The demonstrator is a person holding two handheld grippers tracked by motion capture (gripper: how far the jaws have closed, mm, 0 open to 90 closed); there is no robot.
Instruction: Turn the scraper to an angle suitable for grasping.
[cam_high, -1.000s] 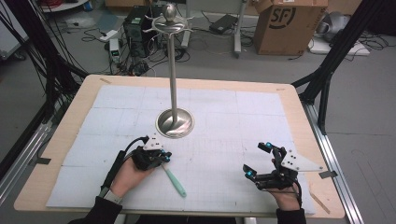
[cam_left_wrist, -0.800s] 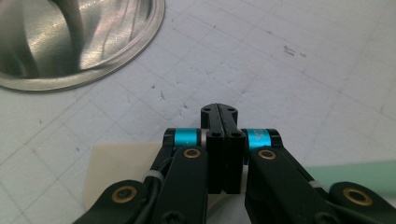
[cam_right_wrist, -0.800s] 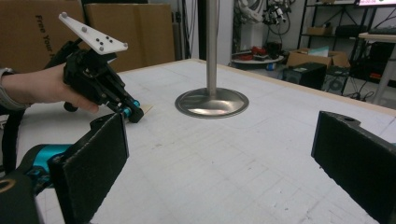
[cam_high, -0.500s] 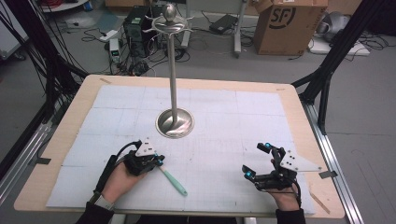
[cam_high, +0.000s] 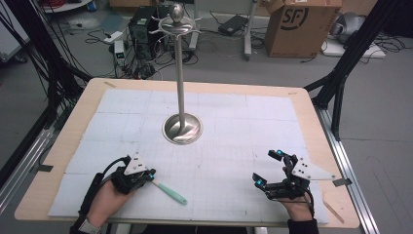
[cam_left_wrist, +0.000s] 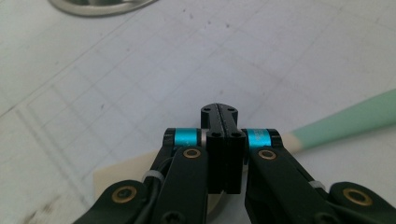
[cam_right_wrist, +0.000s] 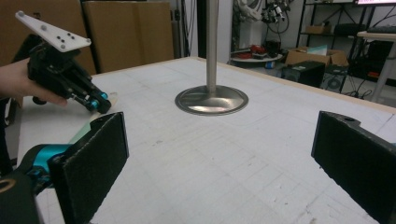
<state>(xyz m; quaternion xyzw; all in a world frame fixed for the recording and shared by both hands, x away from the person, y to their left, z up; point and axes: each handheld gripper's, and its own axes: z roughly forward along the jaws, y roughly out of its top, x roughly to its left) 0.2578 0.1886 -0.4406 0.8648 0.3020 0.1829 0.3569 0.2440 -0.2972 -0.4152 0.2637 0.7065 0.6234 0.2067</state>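
Observation:
A spatula (cam_high: 170, 192) with a mint-green handle (cam_left_wrist: 345, 119) and a cream blade (cam_left_wrist: 121, 170) lies flat on the white mat near the front left. My left gripper (cam_high: 150, 174) is shut, its jaws closed tight over the blade end (cam_left_wrist: 219, 112); I see nothing between them. My right gripper (cam_high: 267, 168) stands wide open at the front right, with nothing between its pads (cam_right_wrist: 93, 158). In the right gripper view the left gripper (cam_right_wrist: 100, 103) shows at the far left, held by a hand.
A tall metal stand (cam_high: 180, 73) with a round base (cam_high: 182, 129) rises from the middle of the mat (cam_high: 243, 122); its base shows ahead in the right gripper view (cam_right_wrist: 211, 99). Cardboard box (cam_high: 297, 19), cables and black frame legs lie beyond the table.
My left gripper has drawn back toward the front left edge. The spatula's blade end has shifted left with it and the handle has swung flatter. The right gripper has held still.

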